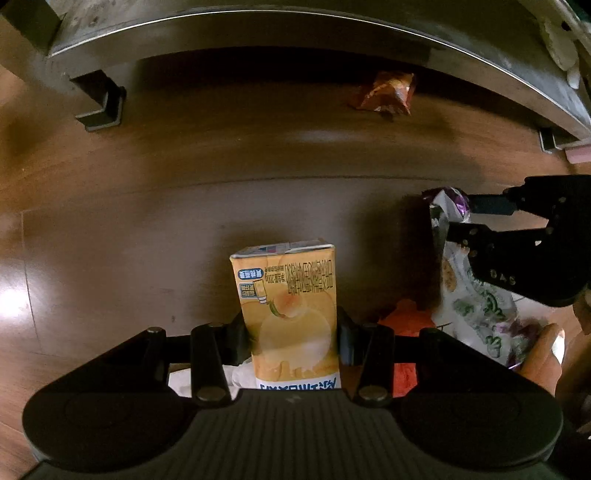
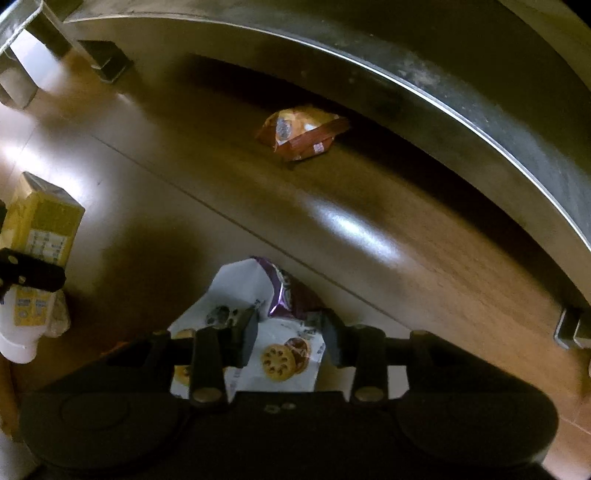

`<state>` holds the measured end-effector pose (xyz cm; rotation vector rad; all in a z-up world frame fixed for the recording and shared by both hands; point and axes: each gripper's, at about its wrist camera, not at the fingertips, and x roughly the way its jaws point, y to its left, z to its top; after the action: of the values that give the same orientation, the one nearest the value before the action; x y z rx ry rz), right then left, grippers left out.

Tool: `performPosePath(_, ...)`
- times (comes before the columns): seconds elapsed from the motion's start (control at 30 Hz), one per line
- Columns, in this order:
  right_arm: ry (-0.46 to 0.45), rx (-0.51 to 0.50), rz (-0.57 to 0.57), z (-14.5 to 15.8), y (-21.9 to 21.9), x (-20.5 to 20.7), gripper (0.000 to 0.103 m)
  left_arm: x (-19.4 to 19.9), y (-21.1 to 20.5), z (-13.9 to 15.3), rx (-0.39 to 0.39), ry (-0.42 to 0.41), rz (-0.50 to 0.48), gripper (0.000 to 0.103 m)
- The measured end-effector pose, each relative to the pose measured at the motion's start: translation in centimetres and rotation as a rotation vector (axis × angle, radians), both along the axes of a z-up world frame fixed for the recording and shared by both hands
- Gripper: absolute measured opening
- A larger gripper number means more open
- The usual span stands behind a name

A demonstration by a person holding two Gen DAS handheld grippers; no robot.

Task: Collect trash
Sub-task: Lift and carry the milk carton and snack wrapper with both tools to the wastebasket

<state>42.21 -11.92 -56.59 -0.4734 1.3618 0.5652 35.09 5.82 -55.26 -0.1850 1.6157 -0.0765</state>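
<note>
The left gripper (image 1: 291,332) holds a yellow juice carton (image 1: 291,306). Its fingers (image 1: 240,332) press against both sides of the carton's lower half. The carton stands upright in the grip, printed face toward the left wrist camera, its top flap pointing away from the camera. In the right wrist view the same carton (image 2: 40,236) appears at the far left, crossed by one black finger of the left gripper (image 2: 31,275).

The right gripper (image 2: 288,332) holds a white and purple cookie wrapper (image 2: 266,325). Its fingers (image 2: 247,332) pinch the crumpled wrapper from both sides; the wrapper's purple torn end projects forward past the fingertips. In the left wrist view the wrapper (image 1: 476,302) sits to the right of the carton, with the right gripper (image 1: 517,240) above it.

An orange snack bag (image 2: 303,133) lies on the wooden floor (image 2: 369,229), well beyond the carton and the wrapper, under the front edge of a low dark cabinet (image 2: 443,74). The left wrist view shows the bag (image 1: 384,94) in shadow beneath that cabinet (image 1: 258,33), to the upper right of the carton. It is apart from both grippers.

A red-orange item (image 1: 404,321) lies just right of the carton, partly hidden behind the left gripper; its type cannot be determined.
</note>
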Motion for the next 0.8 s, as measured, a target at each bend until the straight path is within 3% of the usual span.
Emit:
performPosePath(0.17,-0.026,-0.026,-0.008,-0.4,0.7,-0.4,0.033,0.0,0.2,0.0,-0.009,-0.004,0.006,0.044)
performPosePath(0.23,-0.042,-0.02,-0.029,-0.3,0.9,-0.8,0.023,0.0,0.2,0.0,-0.009,-0.004,0.006,0.044)
performPosePath(0.43,-0.112,0.007,-0.071,1.8,-0.6,-2.1,0.018,-0.1,0.4,1.4,-0.008,-0.032,-0.001,0.044)
performPosePath(0.57,-0.126,0.045,-0.127,6.2,-2.5,-3.0,0.018,0.4,0.0,4.6,-0.014,-0.072,-0.031,0.044)
performPosePath(0.8,-0.196,0.106,-0.151,16.9,-3.4,-5.2,0.018,-0.8,-1.3,15.4,-0.042,-0.199,-0.101,0.044)
